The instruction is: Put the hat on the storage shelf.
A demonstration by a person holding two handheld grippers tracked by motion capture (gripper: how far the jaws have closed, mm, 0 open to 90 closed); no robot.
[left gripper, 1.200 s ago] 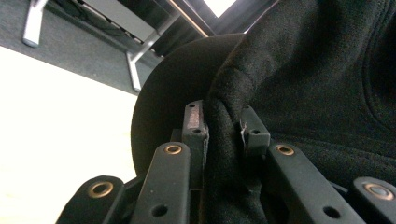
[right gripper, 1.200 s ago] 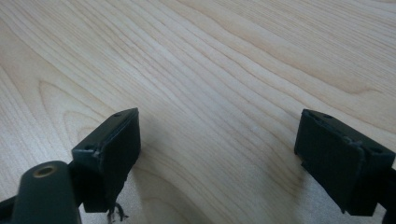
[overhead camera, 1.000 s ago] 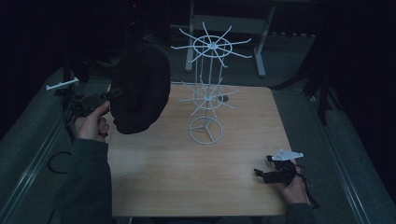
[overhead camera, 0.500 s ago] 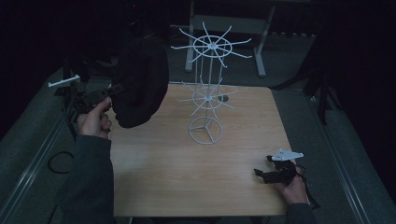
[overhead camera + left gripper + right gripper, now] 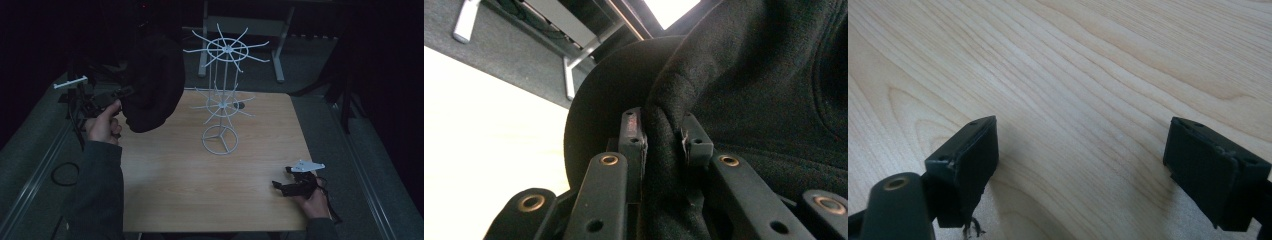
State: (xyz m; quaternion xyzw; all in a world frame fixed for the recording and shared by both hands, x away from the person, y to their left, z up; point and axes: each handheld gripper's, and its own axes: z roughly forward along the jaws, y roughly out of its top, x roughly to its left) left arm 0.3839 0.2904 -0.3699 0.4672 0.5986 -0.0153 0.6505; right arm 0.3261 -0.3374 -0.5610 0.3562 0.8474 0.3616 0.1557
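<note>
A black cap [image 5: 152, 82] hangs in the air over the table's far left corner, and my left gripper [image 5: 120, 95] is shut on its fabric. In the left gripper view the two jaws pinch a fold of the black cap [image 5: 744, 90] between them, at my left gripper [image 5: 664, 140]. A white wire rack [image 5: 222, 95] with two tiers of radiating hooks stands on a ring base at the middle of the wooden table [image 5: 165, 185]. My right gripper [image 5: 282, 186] rests low at the table's near right, open, with bare wood [image 5: 1083, 100] between its jaws [image 5: 1088, 165].
A metal-legged stand [image 5: 280, 45] is on the floor behind the table. A dark cable ring [image 5: 64, 173] lies on the floor at the left. A grey rail runs along the left side of the table. The room around is dark.
The left hand has lifted the cap a little higher and farther from the person, toward the rack's upper tier. The right gripper has stayed put.
</note>
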